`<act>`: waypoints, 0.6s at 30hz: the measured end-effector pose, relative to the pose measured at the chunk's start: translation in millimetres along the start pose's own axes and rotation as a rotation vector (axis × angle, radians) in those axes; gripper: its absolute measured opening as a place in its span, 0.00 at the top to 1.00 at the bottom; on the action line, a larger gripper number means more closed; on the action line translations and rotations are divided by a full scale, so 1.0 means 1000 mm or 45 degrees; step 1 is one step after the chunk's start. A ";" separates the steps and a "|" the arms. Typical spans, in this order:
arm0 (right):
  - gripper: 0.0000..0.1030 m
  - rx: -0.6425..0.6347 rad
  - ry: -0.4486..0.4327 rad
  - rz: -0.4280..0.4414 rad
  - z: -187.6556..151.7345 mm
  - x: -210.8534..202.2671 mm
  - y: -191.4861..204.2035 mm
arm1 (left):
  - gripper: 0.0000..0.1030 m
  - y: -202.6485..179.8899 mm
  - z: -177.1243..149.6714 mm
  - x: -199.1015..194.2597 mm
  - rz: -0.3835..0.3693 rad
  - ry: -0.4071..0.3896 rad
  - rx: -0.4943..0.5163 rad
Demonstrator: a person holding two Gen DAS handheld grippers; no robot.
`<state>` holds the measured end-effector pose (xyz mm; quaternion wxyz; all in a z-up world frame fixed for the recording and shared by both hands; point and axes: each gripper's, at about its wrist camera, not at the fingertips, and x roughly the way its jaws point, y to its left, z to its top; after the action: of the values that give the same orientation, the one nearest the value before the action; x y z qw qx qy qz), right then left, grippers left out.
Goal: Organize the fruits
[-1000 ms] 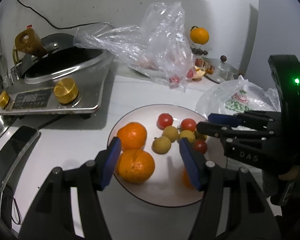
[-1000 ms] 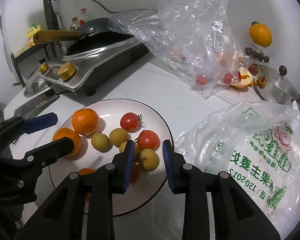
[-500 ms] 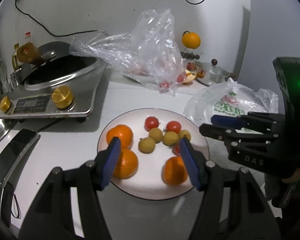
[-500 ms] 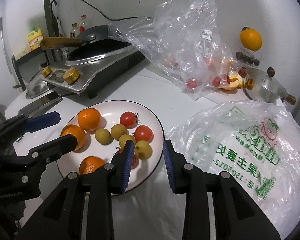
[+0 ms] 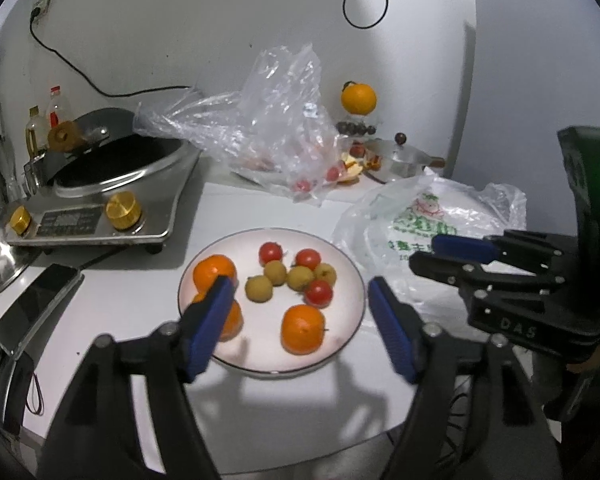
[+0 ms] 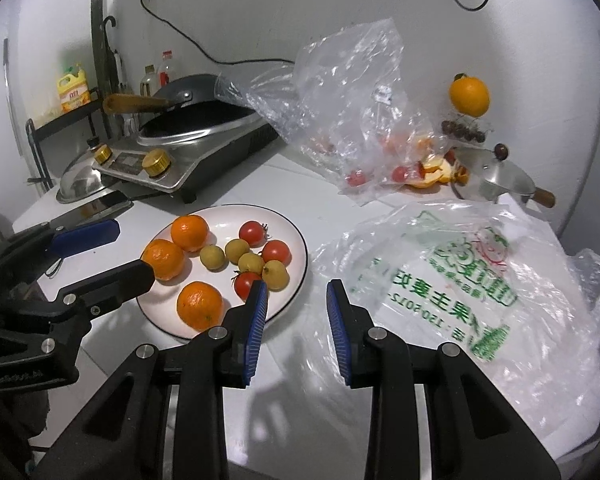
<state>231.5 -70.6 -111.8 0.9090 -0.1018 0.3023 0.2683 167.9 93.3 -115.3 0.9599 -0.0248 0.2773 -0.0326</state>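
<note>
The fruits lay on a white plate (image 5: 352, 280) in the middle of the counter: three oranges, three small red tomatoes and four yellowish round fruits. Two oranges (image 6: 189, 232) sat touching at the far-left side of the plate, and the third orange (image 5: 303, 329) sat alone near the front rim. The tomatoes (image 6: 253, 233) and the yellowish fruits (image 5: 275, 272) were mixed together in one cluster toward the right side.

The left gripper (image 5: 296, 322) hovered above the front of the plate with its jaws spread wide and nothing between them. The right gripper (image 6: 296, 320) was held just beside the plate's right rim, over the edge of a printed plastic bag (image 6: 460, 280); its jaws were parted only a moderate way and also held nothing.

It seemed that no fruit was in hand at this moment, so the step looked like a pause between placements, or the close of the sorting. If the work was to continue, the next move would probably call for lowering one gripper over a single small fruit in the mixed cluster. The neighbours touch each other there, so the fingers would need to enter carefully and close gently on the soft tomato skin.
</note>
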 end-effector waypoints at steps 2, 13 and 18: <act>0.68 0.004 -0.018 -0.011 -0.003 -0.011 -0.002 | 0.24 -0.005 0.000 -0.005 -0.001 -0.009 0.005; 0.53 0.044 -0.154 -0.090 -0.016 -0.077 -0.011 | 0.08 -0.033 0.001 -0.053 0.006 -0.141 0.022; 0.51 0.043 -0.229 -0.123 -0.020 -0.107 -0.010 | 0.08 -0.040 0.003 -0.076 0.041 -0.202 0.033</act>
<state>154.8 -131.6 -62.5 0.9460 -0.0764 0.2187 0.2269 103.4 59.6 -70.3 0.9795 -0.0106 0.2002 -0.0186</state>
